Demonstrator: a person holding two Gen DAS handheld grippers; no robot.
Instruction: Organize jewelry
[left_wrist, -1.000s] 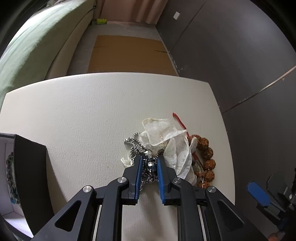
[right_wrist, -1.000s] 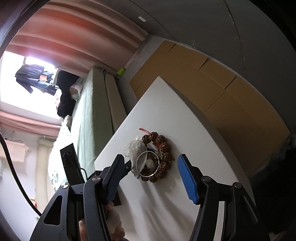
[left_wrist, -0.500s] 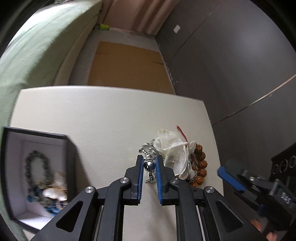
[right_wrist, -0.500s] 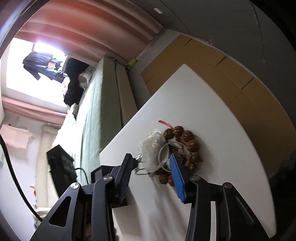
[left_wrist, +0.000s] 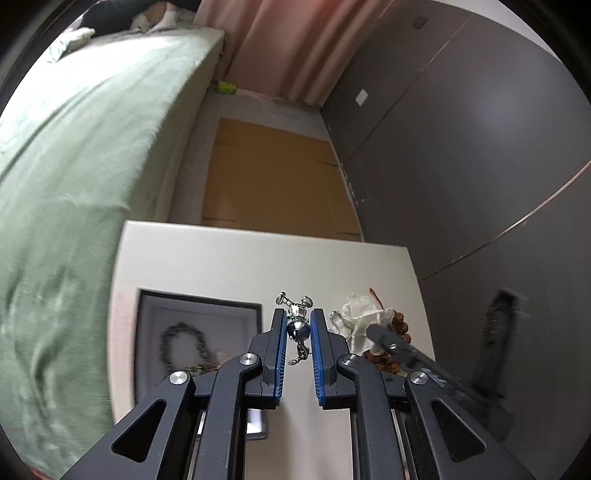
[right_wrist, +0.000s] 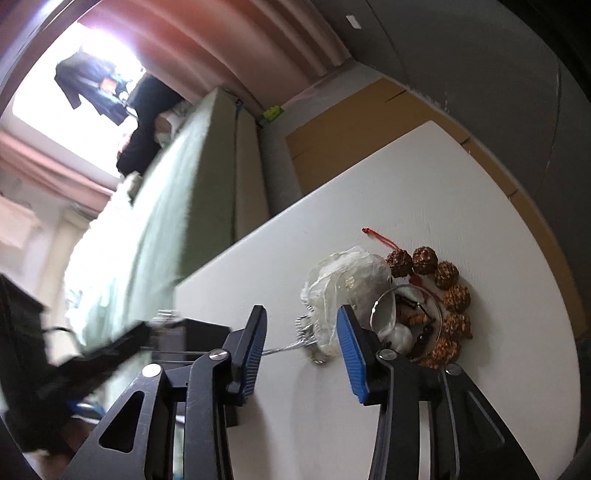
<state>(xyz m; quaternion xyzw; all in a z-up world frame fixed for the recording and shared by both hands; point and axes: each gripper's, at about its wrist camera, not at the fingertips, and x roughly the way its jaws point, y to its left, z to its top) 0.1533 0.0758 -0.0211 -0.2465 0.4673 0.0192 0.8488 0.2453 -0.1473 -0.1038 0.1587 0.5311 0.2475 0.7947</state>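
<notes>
L claw (left_wrist: 299, 325): clamped on silver chain (left_wrist: 298, 328), lifted above table (left_wrist: 207, 258)
R claw (right_wrist: 301, 332): closing, nothing pinched; clear pouch (right_wrist: 347, 280) just beyond tips

A: Place type?
B: Home, a bedroom. Bed (left_wrist: 74, 155) with green cover beside a white table (left_wrist: 207, 266), pink curtains (left_wrist: 291, 48) at the far end.
A: Anything else domestic?
B: Dark clothes (right_wrist: 88, 85) hanging at a bright window (right_wrist: 55, 107), grey wardrobe-like wall panels (left_wrist: 461, 155), flattened cardboard (left_wrist: 273, 177) on the floor.
</notes>
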